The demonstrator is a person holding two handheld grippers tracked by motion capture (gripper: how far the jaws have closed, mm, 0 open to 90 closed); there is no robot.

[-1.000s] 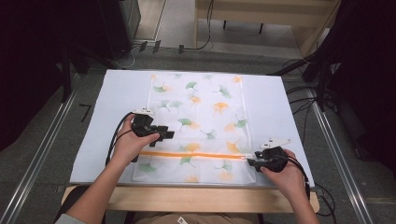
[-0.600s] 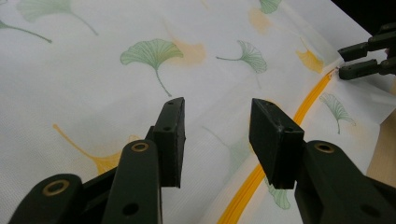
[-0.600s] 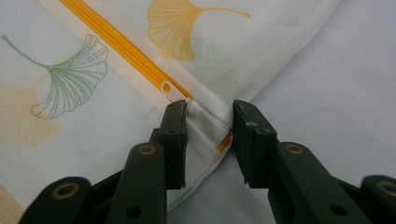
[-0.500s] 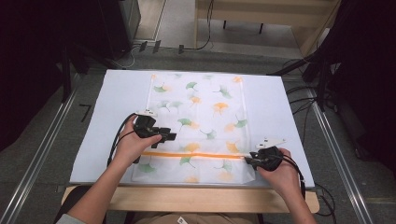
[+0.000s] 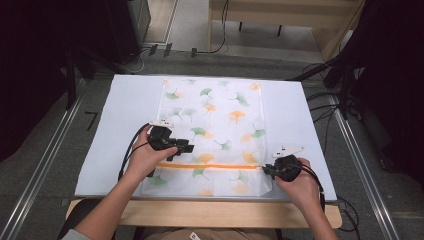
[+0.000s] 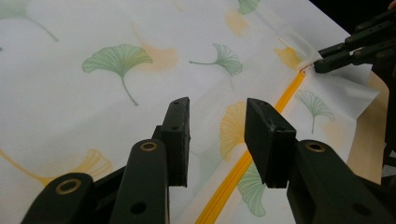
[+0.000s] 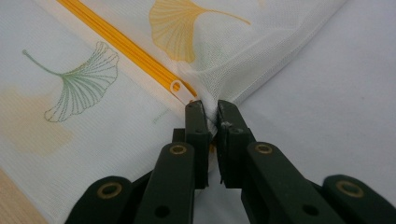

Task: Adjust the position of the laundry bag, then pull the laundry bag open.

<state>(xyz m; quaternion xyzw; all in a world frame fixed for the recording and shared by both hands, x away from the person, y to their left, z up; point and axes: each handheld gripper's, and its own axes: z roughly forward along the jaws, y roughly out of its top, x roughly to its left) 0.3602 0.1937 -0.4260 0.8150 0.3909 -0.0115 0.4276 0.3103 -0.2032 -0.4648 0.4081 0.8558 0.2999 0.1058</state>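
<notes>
Pinching the mesh bag (image 7: pixel 261 56) at the zipper's (image 7: pixel 116 44) end, beside the pull tab (image 7: pixel 180 91), the right gripper (image 7: pixel 210 112) appears to anchor it. The left gripper (image 6: pixel 217 135), jaws spread, hovers over the zipper midway. Next likely: bring the left gripper along to the tab. The bag lies flat on the table (image 5: pixel 125 100); both forearms reach in low.

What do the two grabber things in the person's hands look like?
Both are black. The left gripper has two flat, blocky jaws on arms with brass-coloured rivets, and so does the right gripper. From above, each carries a pale three-cornered plate on top, and a black cable trails behind. The forearms are bare.
</notes>
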